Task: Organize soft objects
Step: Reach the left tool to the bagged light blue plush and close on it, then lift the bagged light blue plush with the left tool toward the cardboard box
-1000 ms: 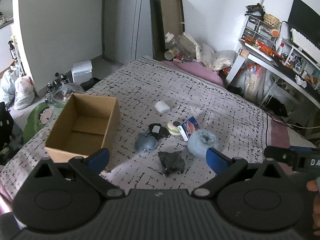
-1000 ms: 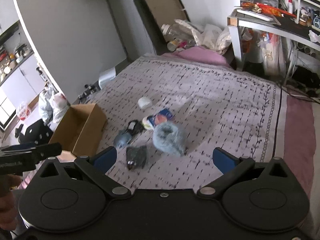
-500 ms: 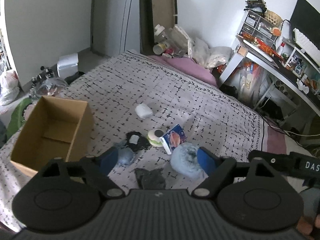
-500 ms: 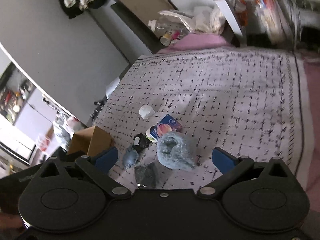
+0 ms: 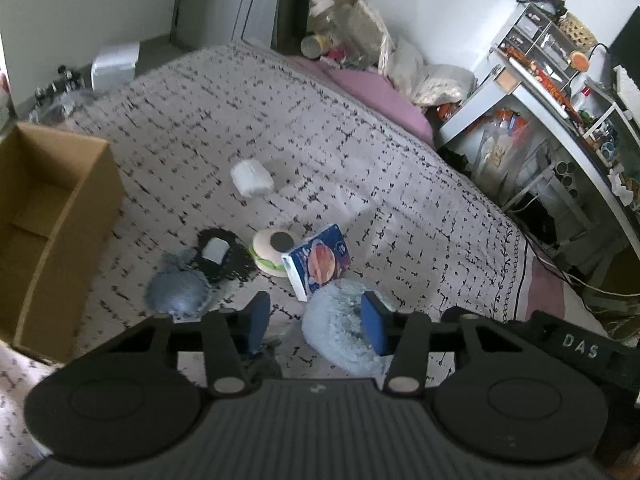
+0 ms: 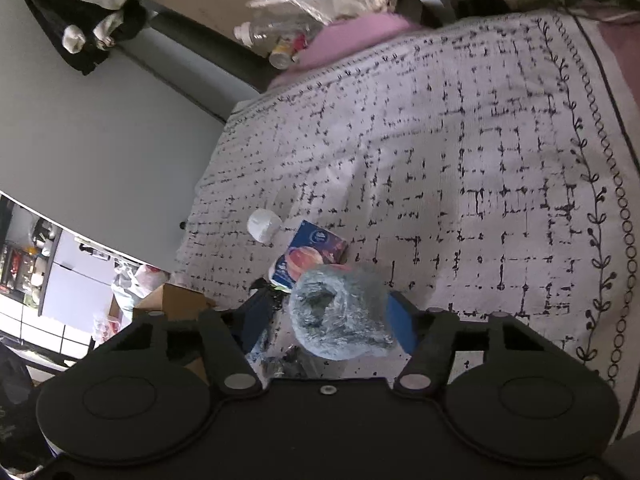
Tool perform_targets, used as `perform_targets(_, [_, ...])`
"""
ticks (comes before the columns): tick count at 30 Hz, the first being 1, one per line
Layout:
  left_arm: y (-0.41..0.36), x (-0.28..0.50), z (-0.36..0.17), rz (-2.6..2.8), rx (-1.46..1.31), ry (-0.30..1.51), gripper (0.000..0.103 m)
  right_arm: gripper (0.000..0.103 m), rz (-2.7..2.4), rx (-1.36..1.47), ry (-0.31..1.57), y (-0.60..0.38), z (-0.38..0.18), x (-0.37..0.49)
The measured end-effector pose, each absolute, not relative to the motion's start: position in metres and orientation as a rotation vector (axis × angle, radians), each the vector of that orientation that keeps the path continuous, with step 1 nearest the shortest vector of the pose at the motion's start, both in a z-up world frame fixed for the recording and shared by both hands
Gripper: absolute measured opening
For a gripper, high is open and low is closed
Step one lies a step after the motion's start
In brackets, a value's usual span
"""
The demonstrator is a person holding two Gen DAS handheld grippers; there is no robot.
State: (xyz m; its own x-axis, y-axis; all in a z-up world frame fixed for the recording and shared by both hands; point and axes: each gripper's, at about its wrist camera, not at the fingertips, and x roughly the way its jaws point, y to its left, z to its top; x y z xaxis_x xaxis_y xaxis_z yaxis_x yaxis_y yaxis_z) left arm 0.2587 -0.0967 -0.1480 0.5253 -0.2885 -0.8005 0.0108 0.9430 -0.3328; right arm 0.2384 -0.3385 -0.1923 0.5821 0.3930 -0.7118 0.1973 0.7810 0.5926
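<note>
A fluffy light-blue ring (image 5: 340,332) lies on the patterned bedspread (image 5: 320,140); it also shows in the right wrist view (image 6: 340,316). My left gripper (image 5: 316,320) is open low over the bed, its right fingertip at the ring. My right gripper (image 6: 324,320) is open with the ring between its fingers. Around lie a blue-grey pouf (image 5: 176,292), a black fuzzy item (image 5: 220,256), a burger-shaped toy (image 5: 272,252), a blue packet (image 5: 316,264), a white roll (image 5: 252,178) and a dark grey item (image 5: 264,360), mostly hidden.
An open cardboard box (image 5: 48,220) stands at the left edge of the bed. A pink pillow (image 5: 372,92) and bags lie at the far end. A cluttered white desk (image 5: 560,108) stands to the right.
Both grippers have moved forward and down toward the soft items. Their fingers have narrowed, and the light-blue ring now sits between the right gripper's fingers.
</note>
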Motion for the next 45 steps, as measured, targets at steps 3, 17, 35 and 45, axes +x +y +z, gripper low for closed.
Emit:
perform_targets(3, [-0.1,0.269,-0.16,-0.193,-0.308,1.033,0.044,0.051,0.101,0.696,0.992,-0.339,-0.203,0.246])
perform_targets(17, [-0.112,0.3,-0.206,-0.241,-0.357,1.151,0.027,0.044,0.041,0.682,1.065,-0.331,-0.233,0.266])
perform_targets(35, [-0.119,0.309,-0.227,-0.253,-0.394,1.208,0.019,0.03,0.02,0.674,1.103,-0.32,-0.254,0.28])
perform_targets(45, [-0.122,0.307,-0.227,-0.25,-0.389,1.198,0.015,0.025,0.031,0.641,1.092,-0.315,-0.257,0.284])
